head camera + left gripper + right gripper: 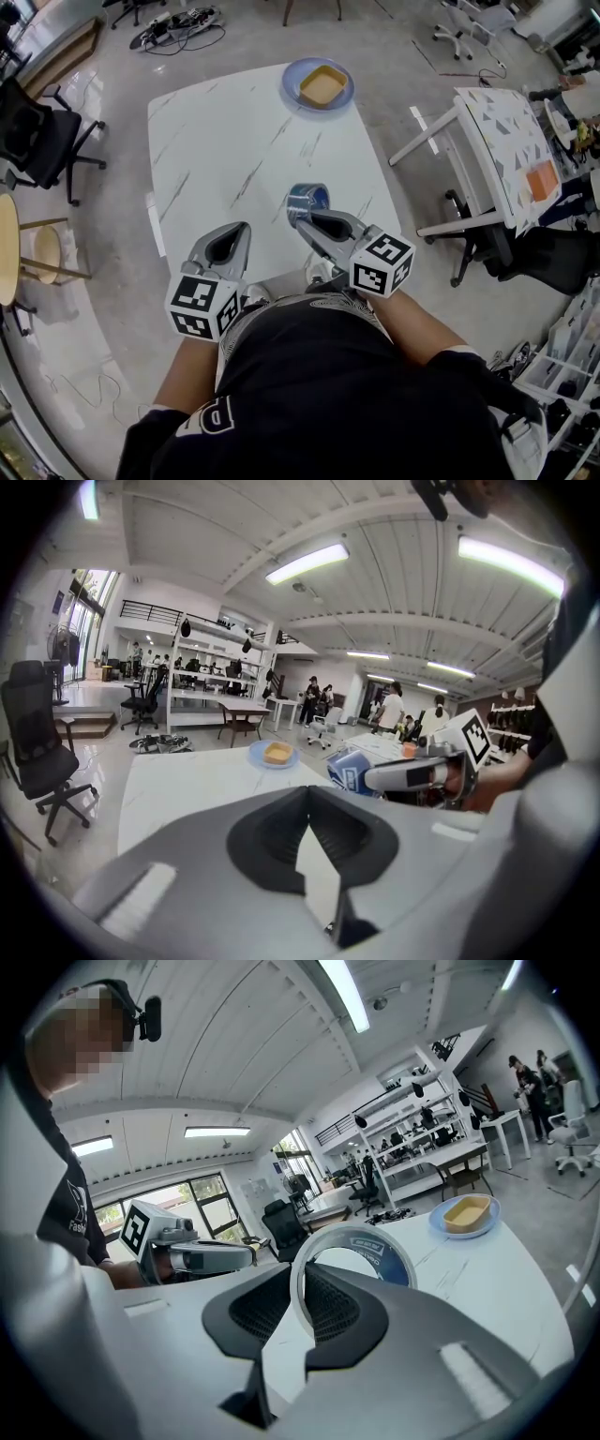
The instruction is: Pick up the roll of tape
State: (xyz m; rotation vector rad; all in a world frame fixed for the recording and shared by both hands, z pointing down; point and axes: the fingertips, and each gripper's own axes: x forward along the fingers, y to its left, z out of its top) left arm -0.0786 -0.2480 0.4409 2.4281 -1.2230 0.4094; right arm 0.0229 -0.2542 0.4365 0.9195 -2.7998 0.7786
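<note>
The roll of tape [307, 198], a pale ring with a blue inner face, is clamped by its wall in my right gripper [300, 218] over the near part of the white marble table [216, 141]. In the right gripper view the roll [384, 1265] stands on edge between the shut jaws of that gripper [305, 1277]. My left gripper [239, 228] is to the left of the roll, apart from it, jaws shut on nothing. The left gripper view [305, 791] shows the roll [349, 769] held to its right.
A blue plate [319, 84] holding a yellow block sits at the table's far edge. A black office chair [37, 141] and a round wooden stool [42, 255] stand to the left. A white desk [506, 155] is on the right, and cables [173, 26] lie on the floor beyond.
</note>
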